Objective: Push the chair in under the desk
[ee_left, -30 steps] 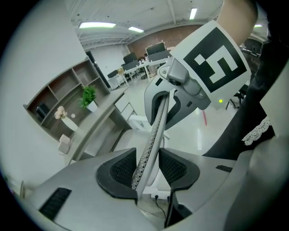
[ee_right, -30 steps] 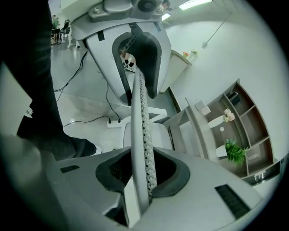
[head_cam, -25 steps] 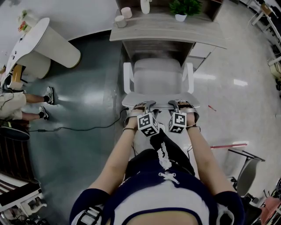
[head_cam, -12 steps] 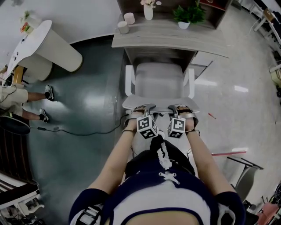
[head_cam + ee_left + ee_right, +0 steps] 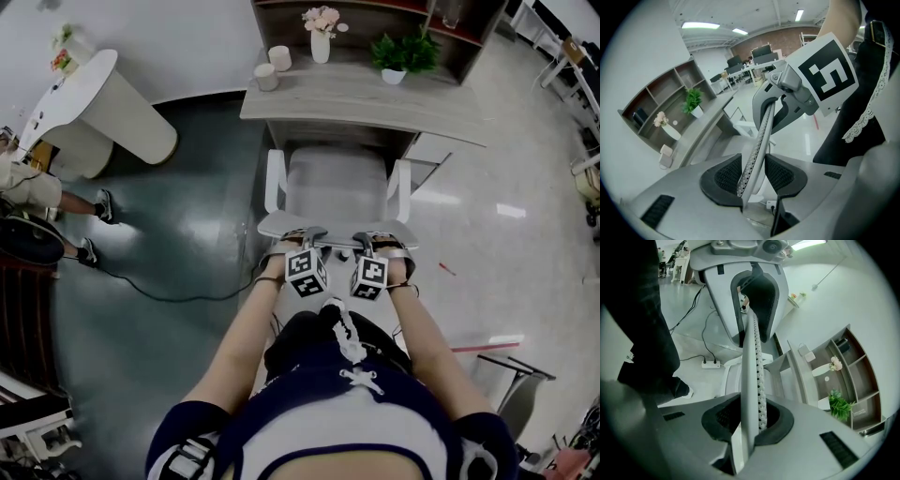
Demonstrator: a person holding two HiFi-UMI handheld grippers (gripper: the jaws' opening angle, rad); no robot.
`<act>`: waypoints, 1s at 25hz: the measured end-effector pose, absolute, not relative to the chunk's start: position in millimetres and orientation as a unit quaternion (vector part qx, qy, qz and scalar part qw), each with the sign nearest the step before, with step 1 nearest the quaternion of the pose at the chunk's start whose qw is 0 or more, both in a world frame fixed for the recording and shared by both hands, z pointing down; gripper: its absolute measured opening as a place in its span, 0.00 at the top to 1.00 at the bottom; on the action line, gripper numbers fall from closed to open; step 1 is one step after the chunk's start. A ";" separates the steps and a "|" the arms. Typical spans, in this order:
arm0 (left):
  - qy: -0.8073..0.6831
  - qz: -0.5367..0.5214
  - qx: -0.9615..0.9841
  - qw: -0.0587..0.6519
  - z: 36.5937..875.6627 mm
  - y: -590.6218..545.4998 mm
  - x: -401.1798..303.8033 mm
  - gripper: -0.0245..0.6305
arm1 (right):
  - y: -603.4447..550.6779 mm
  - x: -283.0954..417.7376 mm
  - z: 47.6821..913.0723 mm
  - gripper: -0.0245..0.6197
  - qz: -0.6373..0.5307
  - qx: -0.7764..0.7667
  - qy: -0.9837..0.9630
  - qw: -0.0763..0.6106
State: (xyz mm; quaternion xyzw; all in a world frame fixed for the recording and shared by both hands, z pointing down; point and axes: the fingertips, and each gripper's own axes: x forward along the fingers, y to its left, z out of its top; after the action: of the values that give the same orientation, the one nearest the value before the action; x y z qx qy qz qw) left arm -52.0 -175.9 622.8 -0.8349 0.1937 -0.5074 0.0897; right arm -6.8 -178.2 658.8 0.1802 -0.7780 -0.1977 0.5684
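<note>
A white office chair (image 5: 336, 183) stands in front of the grey wooden desk (image 5: 366, 98), its seat partly under the desktop. Both grippers sit side by side on the top edge of the backrest (image 5: 337, 228). My left gripper (image 5: 305, 236) straddles the thin perforated backrest edge (image 5: 761, 136). Its jaws stand wide, with a gap showing beside the edge at my left gripper (image 5: 754, 174). My right gripper (image 5: 371, 240) is closed on the same edge (image 5: 751, 357). At my right gripper (image 5: 749, 418) the edge fills the space between the pads.
On the desk stand a vase of flowers (image 5: 321, 42), a potted plant (image 5: 398, 56) and two cups (image 5: 272, 66). A white rounded counter (image 5: 103, 103) and a person's feet (image 5: 94, 225) are at left. A cable (image 5: 178, 292) crosses the floor. Another chair (image 5: 520, 394) is at bottom right.
The chair and both grippers have moved forward toward the desk, and the seat sits further under the desktop. More of the shelves behind the desk shows now.
</note>
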 end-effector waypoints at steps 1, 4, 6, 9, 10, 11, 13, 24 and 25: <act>0.195 -0.507 -0.835 0.092 622.1 -178.8 -52.9 0.72 | -181.5 -7.5 658.2 0.90 -0.199 0.181 -0.777 0.569; 0.198 -0.504 -0.834 0.100 620.2 -185.0 -54.4 0.72 | -189.9 -9.2 656.6 0.90 -0.204 0.183 -0.777 0.567; 0.199 -0.503 -0.834 0.104 620.1 -188.6 -54.2 0.72 | -194.1 -8.8 656.5 0.90 -0.207 0.183 -0.776 0.566; 0.198 -0.501 -0.835 0.107 620.1 -195.3 -53.3 0.72 | -200.0 -7.6 656.8 0.90 -0.208 0.182 -0.776 0.567; 0.197 -0.501 -0.836 0.109 620.1 -197.0 -53.5 0.73 | -201.8 -7.9 656.6 0.90 -0.207 0.184 -0.776 0.567; 0.195 -0.500 -0.836 0.110 620.0 -198.6 -54.1 0.73 | -203.7 -8.6 656.5 0.90 -0.207 0.186 -0.775 0.567; 0.194 -0.500 -0.836 0.114 619.9 -202.8 -56.4 0.73 | -208.2 -10.5 656.7 0.90 -0.208 0.191 -0.773 0.567; 0.189 -0.497 -0.838 0.123 618.4 -222.7 -55.9 0.73 | -227.7 -9.5 657.0 0.90 -0.204 0.191 -0.772 0.571; 0.189 -0.497 -0.838 0.123 618.0 -224.0 -55.4 0.73 | -229.2 -8.9 656.7 0.90 -0.203 0.191 -0.772 0.571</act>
State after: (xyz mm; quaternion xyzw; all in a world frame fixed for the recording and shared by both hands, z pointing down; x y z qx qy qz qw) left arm -55.4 -224.0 618.0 -0.8379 0.1894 -0.4968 0.1234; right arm -8.9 -229.2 656.7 0.1907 -0.7722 -0.2033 0.5709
